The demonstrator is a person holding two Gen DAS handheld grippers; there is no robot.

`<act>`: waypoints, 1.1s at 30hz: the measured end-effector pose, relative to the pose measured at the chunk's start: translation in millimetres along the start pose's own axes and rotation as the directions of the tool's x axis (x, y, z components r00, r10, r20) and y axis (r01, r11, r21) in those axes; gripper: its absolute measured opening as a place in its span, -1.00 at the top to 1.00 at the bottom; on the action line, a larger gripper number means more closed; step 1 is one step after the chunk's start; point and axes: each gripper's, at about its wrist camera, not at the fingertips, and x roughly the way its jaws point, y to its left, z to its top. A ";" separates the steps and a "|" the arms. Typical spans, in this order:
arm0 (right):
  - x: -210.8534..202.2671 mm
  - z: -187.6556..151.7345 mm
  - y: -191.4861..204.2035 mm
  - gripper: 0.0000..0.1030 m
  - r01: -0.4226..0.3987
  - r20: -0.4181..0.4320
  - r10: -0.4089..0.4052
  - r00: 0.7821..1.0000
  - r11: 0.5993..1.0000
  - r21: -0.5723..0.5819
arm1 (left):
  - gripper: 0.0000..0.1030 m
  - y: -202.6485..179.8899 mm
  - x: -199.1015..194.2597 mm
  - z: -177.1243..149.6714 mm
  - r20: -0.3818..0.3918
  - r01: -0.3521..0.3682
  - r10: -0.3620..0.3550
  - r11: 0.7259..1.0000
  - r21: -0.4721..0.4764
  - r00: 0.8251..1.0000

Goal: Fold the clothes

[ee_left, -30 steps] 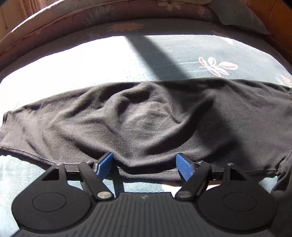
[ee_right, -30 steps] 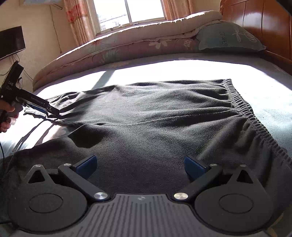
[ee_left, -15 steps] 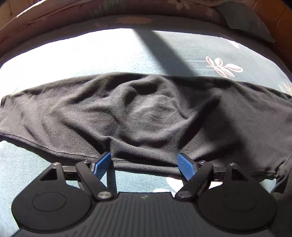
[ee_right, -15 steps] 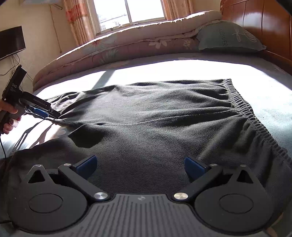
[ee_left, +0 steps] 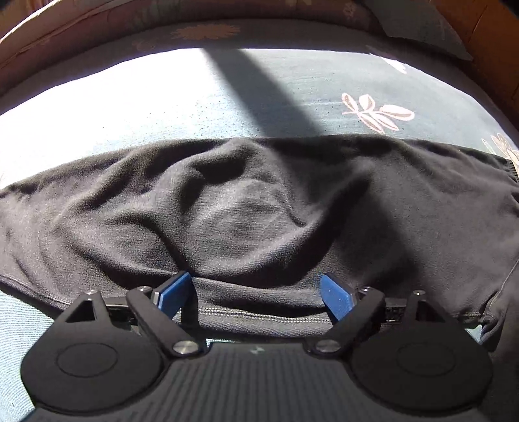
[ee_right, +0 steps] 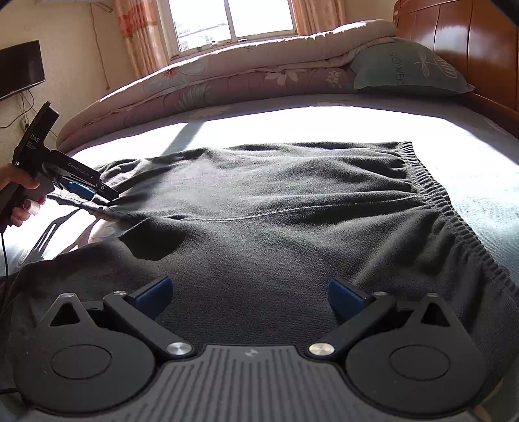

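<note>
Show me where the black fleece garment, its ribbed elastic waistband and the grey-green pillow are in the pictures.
Black fleece garment (ee_right: 275,233): right wrist view, middle of the spread cloth.
Ribbed elastic waistband (ee_right: 454,220): right wrist view, gathered right edge of the garment.
Grey-green pillow (ee_right: 408,69): right wrist view, centre of its printed face.

A sunlit bed (ee_right: 324,123) carries dark trousers (ee_right: 275,227) spread flat, a rolled floral quilt (ee_right: 227,74) and a teal pillow (ee_right: 408,68).

A home bedroom: a bed (ee_right: 324,126) with wooden headboard (ee_right: 454,42) at two o'clock, pillow (ee_right: 408,68), rolled floral quilt (ee_right: 227,74), curtained window (ee_right: 227,19) at twelve, wall television (ee_right: 19,68) at ten.
</note>
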 end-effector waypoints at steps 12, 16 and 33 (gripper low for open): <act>-0.2 -0.2 0.9 -1.00 0.001 -0.001 -0.001 1.000 1.000 -0.002 | -0.62 -27.7 -15.4 -11.7 0.010 0.074 -0.076 0.989 0.124 0.997; -0.3 -0.2 0.7 -1.00 0.001 -0.001 -0.001 1.000 1.000 -0.002 | -0.67 -36.5 -4.4 -13.8 -0.015 0.090 -0.089 0.988 0.123 0.996; -1.3 -0.2 0.4 -1.00 -0.001 -0.002 0.001 1.000 1.000 -0.001 | -0.66 -49.7 -11.2 -24.6 -0.063 0.111 -0.105 0.990 0.089 0.992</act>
